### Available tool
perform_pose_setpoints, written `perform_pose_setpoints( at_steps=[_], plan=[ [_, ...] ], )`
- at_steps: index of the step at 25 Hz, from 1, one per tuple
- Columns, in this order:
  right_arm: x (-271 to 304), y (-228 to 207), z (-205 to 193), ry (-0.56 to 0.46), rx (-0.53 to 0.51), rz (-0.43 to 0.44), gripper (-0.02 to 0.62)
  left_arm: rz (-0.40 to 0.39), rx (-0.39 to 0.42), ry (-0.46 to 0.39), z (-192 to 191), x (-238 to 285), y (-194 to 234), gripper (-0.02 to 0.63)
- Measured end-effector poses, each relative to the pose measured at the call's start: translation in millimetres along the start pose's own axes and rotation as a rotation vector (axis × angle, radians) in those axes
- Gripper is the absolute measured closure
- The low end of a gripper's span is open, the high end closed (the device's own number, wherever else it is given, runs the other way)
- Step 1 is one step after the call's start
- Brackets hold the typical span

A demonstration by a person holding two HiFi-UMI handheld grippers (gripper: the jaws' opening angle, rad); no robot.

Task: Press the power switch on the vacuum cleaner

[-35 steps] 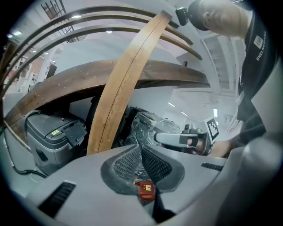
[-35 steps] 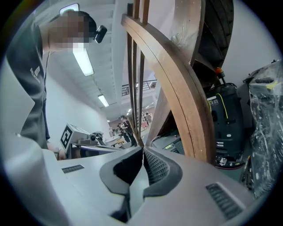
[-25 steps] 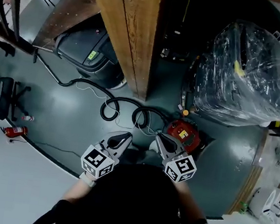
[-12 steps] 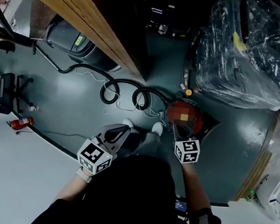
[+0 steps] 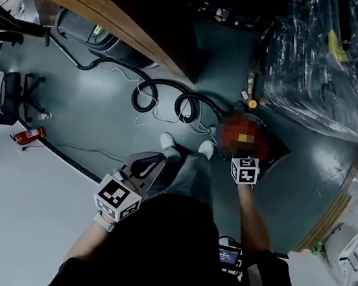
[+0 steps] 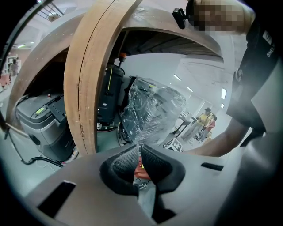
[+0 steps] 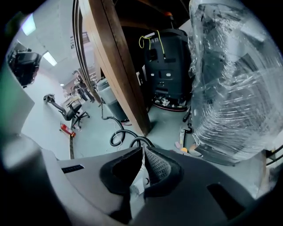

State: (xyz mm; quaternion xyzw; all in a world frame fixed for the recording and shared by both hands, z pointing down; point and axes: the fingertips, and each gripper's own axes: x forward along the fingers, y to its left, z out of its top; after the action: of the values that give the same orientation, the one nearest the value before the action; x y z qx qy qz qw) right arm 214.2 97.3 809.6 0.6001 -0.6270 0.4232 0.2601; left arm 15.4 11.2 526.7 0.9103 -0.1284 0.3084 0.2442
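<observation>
The red vacuum cleaner point(image 5: 261, 142) stands on the dark green floor just ahead of the person's shoes point(image 5: 168, 141); its top is partly hidden by a mosaic patch, and I cannot make out the switch. My right gripper point(image 5: 237, 155) reaches down to the vacuum's near edge with its jaws shut and empty; they also show in the right gripper view point(image 7: 143, 150). My left gripper point(image 5: 155, 161) hangs back to the left, jaws shut point(image 6: 139, 148) on nothing. A sliver of the red vacuum point(image 6: 141, 169) shows below the left jaws.
A black hose point(image 5: 151, 95) coils on the floor left of the vacuum. A large plastic-wrapped load point(image 5: 333, 61) stands at the right, a wooden beam point(image 5: 86, 2) crosses the upper left, and a grey floor machine point(image 5: 89, 32) sits behind it. An office chair point(image 5: 11, 100) and a fire extinguisher point(image 5: 28, 134) are far left.
My right gripper has moved forward and down to the vacuum. The left gripper has drifted back and left. The head view has tilted, so the beam sits higher.
</observation>
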Motion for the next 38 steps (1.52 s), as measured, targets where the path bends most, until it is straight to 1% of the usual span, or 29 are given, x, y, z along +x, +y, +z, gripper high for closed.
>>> perform_pose_setpoints(
  at_steps=[6,13,16,19,21,23,27,31,34,38],
  plan=[
    [56,-29,-33,0.104,0.002,-0.032,0.569,0.02,-0.047,0.02,-25,14,14,0.591],
    [107,-46,-66,0.193,-0.006,-0.048,0.569,0.033,-0.093,0.044,-50,24,24,0.591],
    [126,-61,-81,0.224,-0.011,-0.07,0.569,0.028,-0.11,0.054,-60,33,25,0.591],
    [136,-73,-81,0.228,-0.009,-0.101,0.569,0.031,-0.123,0.055,-70,37,25,0.591],
    [144,-80,-90,0.26,-0.011,-0.114,0.569,0.028,-0.143,0.06,-78,40,24,0.591],
    [152,-85,-95,0.282,-0.013,-0.115,0.569,0.023,-0.158,0.073,-85,44,23,0.591],
    [165,-94,-88,0.279,-0.043,-0.122,0.569,0.024,-0.181,0.077,-94,49,22,0.591],
    [180,-103,-102,0.33,-0.051,-0.121,0.569,0.014,-0.219,0.091,-108,58,19,0.591],
    [188,-107,-106,0.349,-0.068,-0.123,0.571,0.024,-0.233,0.077,-110,65,22,0.591],
    [191,-110,-106,0.362,-0.108,-0.132,0.569,0.034,-0.247,0.092,-117,66,22,0.591]
  ],
)
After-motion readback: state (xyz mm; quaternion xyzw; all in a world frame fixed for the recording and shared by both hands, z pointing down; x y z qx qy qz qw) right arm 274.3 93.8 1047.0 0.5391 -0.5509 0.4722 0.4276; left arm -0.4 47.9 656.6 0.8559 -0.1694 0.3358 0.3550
